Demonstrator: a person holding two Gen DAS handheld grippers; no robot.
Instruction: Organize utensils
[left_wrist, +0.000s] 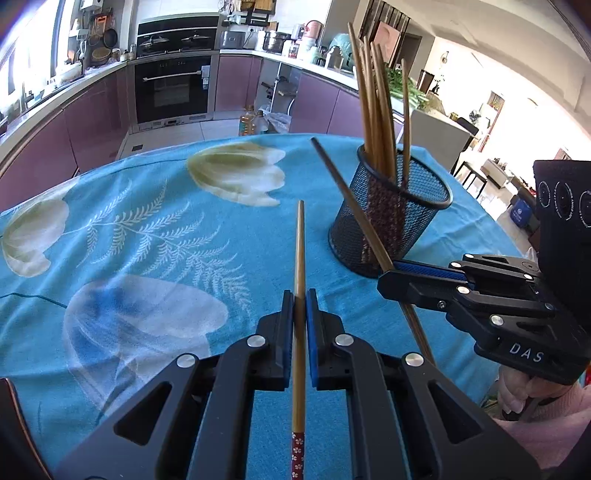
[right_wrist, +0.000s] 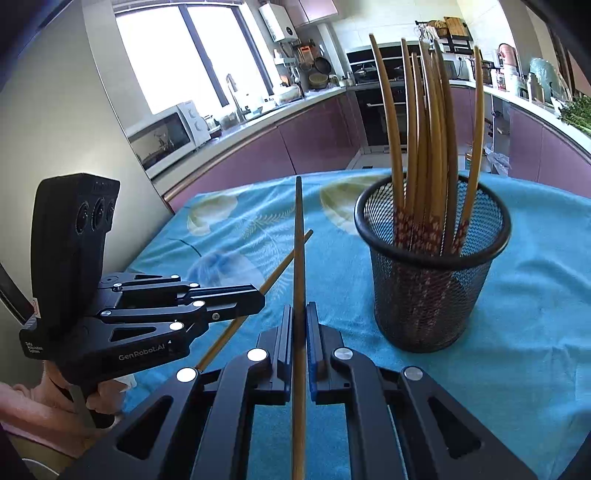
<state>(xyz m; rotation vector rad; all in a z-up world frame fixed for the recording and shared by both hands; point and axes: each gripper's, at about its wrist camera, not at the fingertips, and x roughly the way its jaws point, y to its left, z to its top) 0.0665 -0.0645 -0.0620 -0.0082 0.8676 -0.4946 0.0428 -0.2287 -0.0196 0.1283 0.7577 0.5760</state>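
Step in hand: carry phase, both chopsticks picked up and not yet in the holder. Left tool (left_wrist: 300, 306) is clamped tight on a chopstick (left_wrist: 299, 266), tip pointing forward over the blue floral table (left_wrist: 147, 229), red patterned end trailing back toward the camera. Right tool (right_wrist: 300, 321) likewise pinched shut on a second chopstick (right_wrist: 298, 240), tip forward. The mesh holder (right_wrist: 432, 288) stands upright on the table, right of both tools, already holding a bunch of chopsticks (right_wrist: 424, 147) patterned end down. Next move, as I judge it: swing each stick over the rim, tip it near vertical with the patterned end down to match, thread between the standing sticks, release; one tool at a time looks safer so they don't collide. Left view alone shows the held stick's red patterned end and the right tool (left_wrist: 391, 277) side-on near the holder's base. Right view alone shows down inside the holder, plus the left tool (right_wrist: 258, 299) side-on with its stick crossing behind the right one.
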